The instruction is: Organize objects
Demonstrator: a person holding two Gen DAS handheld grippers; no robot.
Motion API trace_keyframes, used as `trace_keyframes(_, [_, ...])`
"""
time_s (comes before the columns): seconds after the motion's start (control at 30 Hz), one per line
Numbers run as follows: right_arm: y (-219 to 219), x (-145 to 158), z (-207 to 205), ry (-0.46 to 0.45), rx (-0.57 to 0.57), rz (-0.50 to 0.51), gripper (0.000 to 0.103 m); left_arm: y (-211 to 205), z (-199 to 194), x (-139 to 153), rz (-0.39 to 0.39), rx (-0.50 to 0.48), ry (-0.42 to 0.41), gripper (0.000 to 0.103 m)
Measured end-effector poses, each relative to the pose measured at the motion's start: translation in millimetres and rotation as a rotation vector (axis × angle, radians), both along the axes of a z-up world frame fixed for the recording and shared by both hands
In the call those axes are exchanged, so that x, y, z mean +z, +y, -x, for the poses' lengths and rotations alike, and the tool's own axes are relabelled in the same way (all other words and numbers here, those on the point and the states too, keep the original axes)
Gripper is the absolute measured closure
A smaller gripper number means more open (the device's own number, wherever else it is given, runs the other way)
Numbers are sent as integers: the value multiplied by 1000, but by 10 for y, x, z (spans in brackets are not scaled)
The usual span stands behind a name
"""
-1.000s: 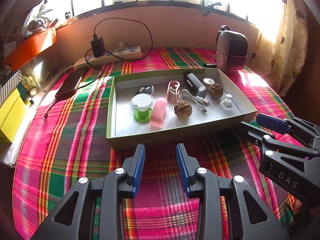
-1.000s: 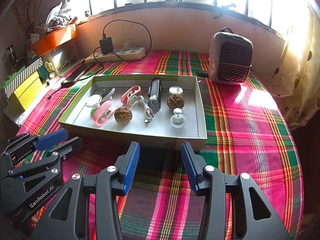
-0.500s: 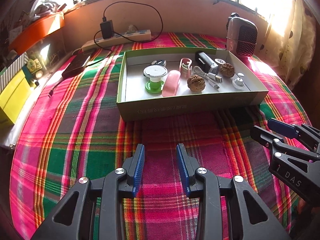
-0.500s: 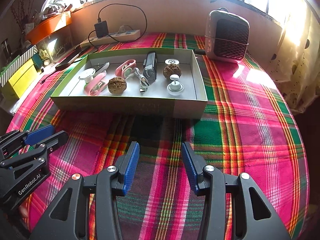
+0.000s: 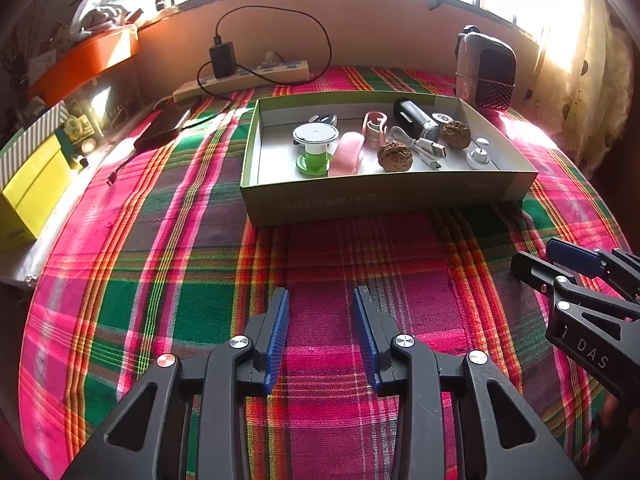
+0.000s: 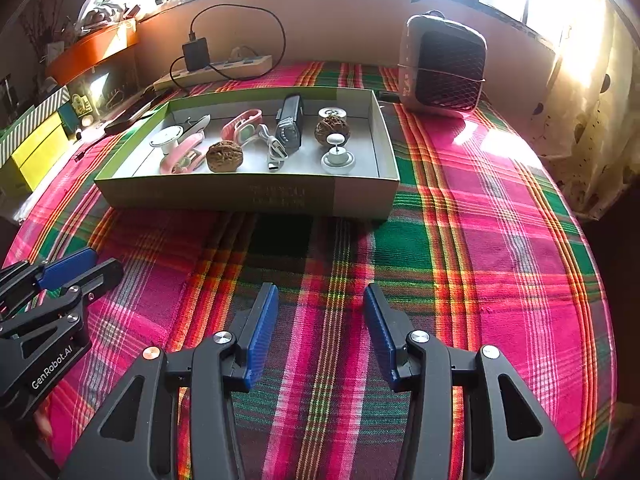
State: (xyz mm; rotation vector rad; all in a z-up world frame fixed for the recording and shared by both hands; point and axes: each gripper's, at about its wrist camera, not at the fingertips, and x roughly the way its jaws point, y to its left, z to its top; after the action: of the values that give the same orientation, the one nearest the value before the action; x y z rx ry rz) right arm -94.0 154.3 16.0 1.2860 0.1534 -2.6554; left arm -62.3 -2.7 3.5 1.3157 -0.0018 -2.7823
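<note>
Left wrist view shows the shallow box (image 5: 384,200) on my plaid tablecloth (image 5: 200,260), well ahead of both my tools, holding two walnuts (image 5: 395,155), a pink clip (image 5: 346,154), a white cable (image 5: 424,146) and a green-based white disc (image 5: 315,146). My left gripper (image 5: 321,332) and right gripper (image 6: 321,330) hang over bare cloth, jaws apart, nothing between them. A small heater (image 6: 444,70) stands just beyond the box's right corner

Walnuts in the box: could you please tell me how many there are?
2. One walnut lies near the front wall, beside the pink clip; the other walnut sits farther back, behind the white knob. None seems hidden.
</note>
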Motion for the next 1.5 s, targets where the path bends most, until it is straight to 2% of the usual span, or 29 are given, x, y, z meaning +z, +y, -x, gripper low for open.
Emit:
trace_keyframes(0.3, [60, -7, -56, -6, -41, -2, 45, 4, -34, -6, -4, 13, 0, 72])
trace_keyframes(1.5, [61, -5, -48, -6, -42, -4, 43, 4, -36, -6, -13, 13, 1, 72])
